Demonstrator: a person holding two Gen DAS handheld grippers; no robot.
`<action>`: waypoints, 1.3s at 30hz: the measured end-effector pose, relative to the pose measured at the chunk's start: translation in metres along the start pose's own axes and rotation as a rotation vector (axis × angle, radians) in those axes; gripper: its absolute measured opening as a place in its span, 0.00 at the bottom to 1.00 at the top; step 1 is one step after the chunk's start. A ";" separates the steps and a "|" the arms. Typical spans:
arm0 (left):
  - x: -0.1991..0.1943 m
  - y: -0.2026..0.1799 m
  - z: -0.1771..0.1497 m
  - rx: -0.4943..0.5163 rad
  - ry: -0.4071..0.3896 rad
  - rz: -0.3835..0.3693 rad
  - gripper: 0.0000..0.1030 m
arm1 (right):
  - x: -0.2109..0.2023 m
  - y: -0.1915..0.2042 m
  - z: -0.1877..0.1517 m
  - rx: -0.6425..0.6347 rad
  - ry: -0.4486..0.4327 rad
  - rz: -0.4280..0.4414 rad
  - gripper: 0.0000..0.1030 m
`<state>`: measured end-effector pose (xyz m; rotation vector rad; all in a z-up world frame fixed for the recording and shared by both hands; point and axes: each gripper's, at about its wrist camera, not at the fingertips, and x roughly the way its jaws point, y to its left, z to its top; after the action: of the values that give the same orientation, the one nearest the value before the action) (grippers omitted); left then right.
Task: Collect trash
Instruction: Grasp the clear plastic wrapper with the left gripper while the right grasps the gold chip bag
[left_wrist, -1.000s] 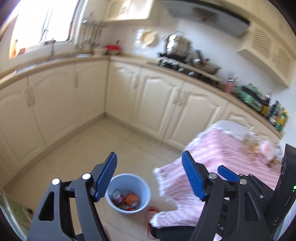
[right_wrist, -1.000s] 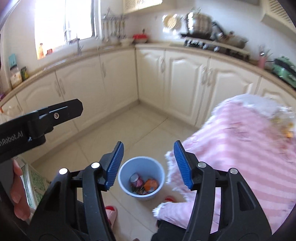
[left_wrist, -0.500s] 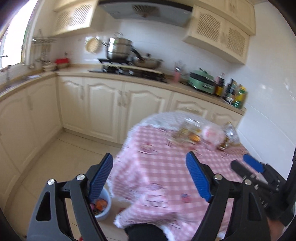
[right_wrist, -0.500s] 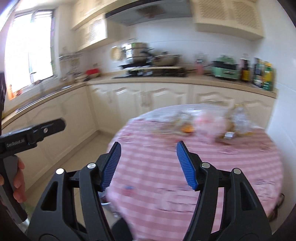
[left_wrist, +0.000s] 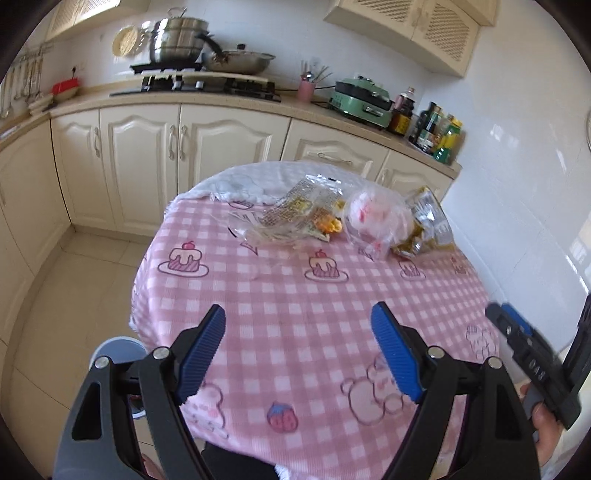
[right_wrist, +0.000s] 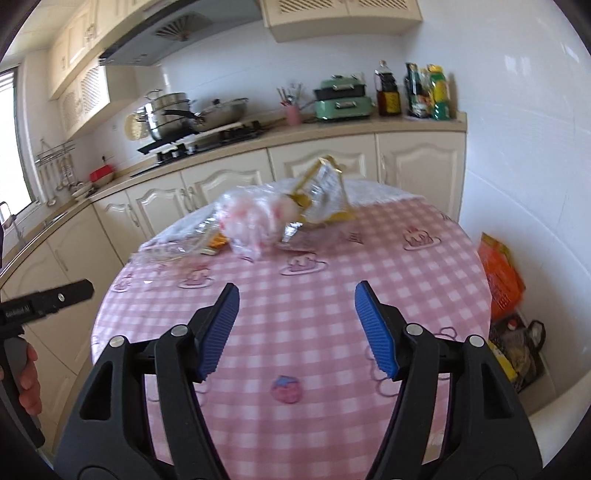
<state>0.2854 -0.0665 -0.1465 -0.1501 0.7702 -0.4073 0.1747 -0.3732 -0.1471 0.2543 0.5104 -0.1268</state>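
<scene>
Trash: crumpled clear wrappers (left_wrist: 291, 218), pink-white bag (left_wrist: 373, 218), foil packet (left_wrist: 424, 225); far side of tabletop (left_wrist: 258, 295). Likely light, soft, slippery; pinch at bunched fold. Left hand-held gripper (left_wrist: 299, 354) open, empty. Right hand-held gripper (right_wrist: 295, 328) open, empty. Blue bin (left_wrist: 118, 349) on floor, near left.

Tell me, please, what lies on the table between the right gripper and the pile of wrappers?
Only bare pink checked tablecloth lies between the right gripper and the pile of wrappers; the right wrist view shows it.
</scene>
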 end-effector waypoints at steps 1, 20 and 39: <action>0.003 0.006 0.005 -0.023 0.003 -0.009 0.77 | 0.005 -0.003 0.001 0.009 0.007 0.000 0.64; 0.123 0.067 0.068 -0.321 0.085 -0.027 0.76 | 0.092 -0.058 0.073 0.276 0.018 0.090 0.66; 0.090 0.025 0.069 -0.088 -0.025 -0.081 0.01 | 0.093 -0.031 0.088 0.087 -0.040 0.012 0.05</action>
<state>0.3992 -0.0820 -0.1619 -0.2688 0.7590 -0.4479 0.2907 -0.4317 -0.1260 0.3387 0.4639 -0.1422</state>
